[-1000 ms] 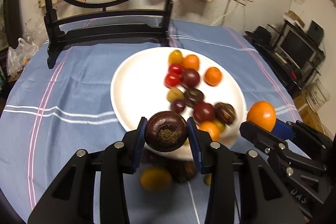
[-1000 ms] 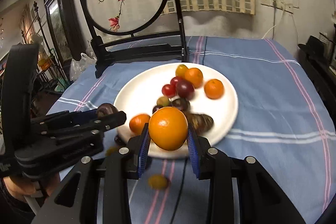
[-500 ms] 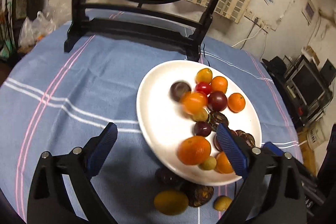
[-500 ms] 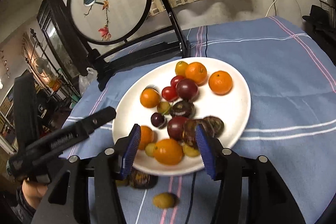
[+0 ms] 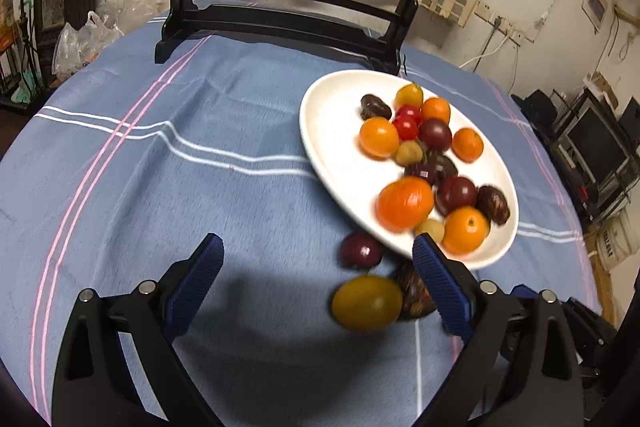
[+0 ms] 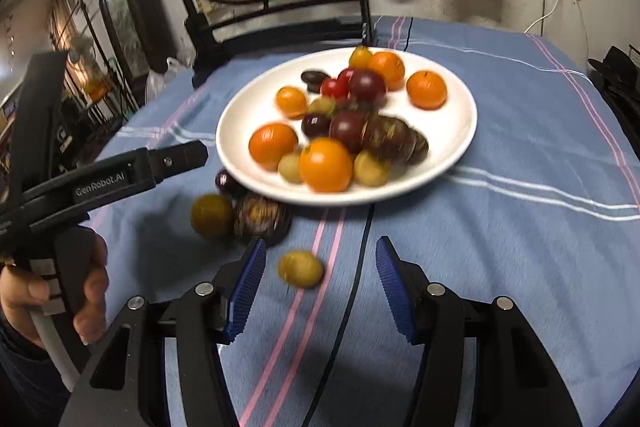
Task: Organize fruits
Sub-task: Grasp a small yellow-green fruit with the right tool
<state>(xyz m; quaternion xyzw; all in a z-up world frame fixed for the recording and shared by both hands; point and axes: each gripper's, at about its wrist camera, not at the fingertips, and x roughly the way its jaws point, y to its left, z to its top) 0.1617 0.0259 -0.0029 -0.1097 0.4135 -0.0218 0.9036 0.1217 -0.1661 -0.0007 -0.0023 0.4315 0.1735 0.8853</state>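
A second ago each gripper clamped a fruit over the white plate (image 6: pixel 460 131); now both fruits lie on the plate and both grippers have drawn back over the blue tablecloth (image 5: pixel 200 187). The left gripper (image 5: pixel 318 283) stands wide apart and empty, with a yellow-green fruit (image 5: pixel 366 302) and a dark brown fruit (image 6: pixel 262 218) just beside the plate's near rim, close to its right finger. The right gripper (image 6: pixel 320 291) is released too, and a small yellow fruit (image 6: pixel 300 268) lies on the cloth between its pads, untouched.
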